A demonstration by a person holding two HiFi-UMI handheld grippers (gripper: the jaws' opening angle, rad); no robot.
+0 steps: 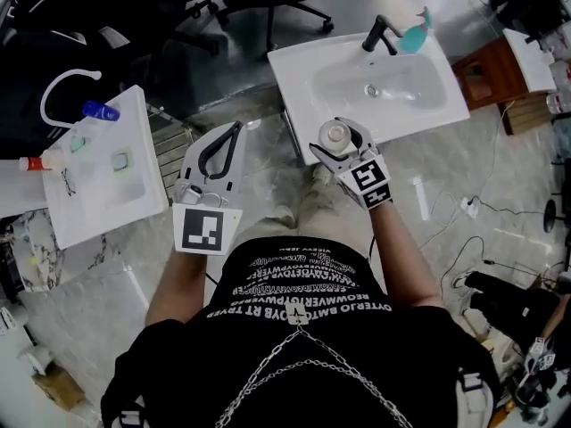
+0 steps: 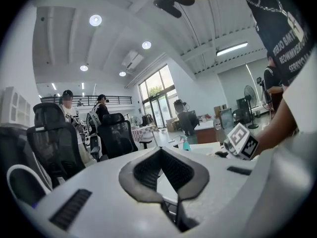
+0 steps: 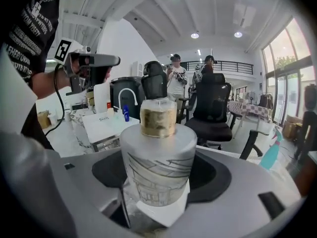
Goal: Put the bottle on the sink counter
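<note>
Being clamped in the right gripper (image 1: pixel 340 135), seemingly over the sink counter's (image 1: pixel 302 77) edge, the bottle (image 3: pixel 157 170) could be toppled if released there; the left gripper (image 1: pixel 235 127) is closed, empty.

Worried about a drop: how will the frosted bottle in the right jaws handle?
The bottle looks like frosted glass, so probably heavy and breakable. Its smooth round wall might slip between the jaws, or roll if tipped. Squat body: likely stands steadily.

Frosted white bottle (image 3: pixel 157 170) with grey line drawing and gold neck band, white sink counter (image 1: pixel 299 74), black faucet (image 1: pixel 379 34)
</note>
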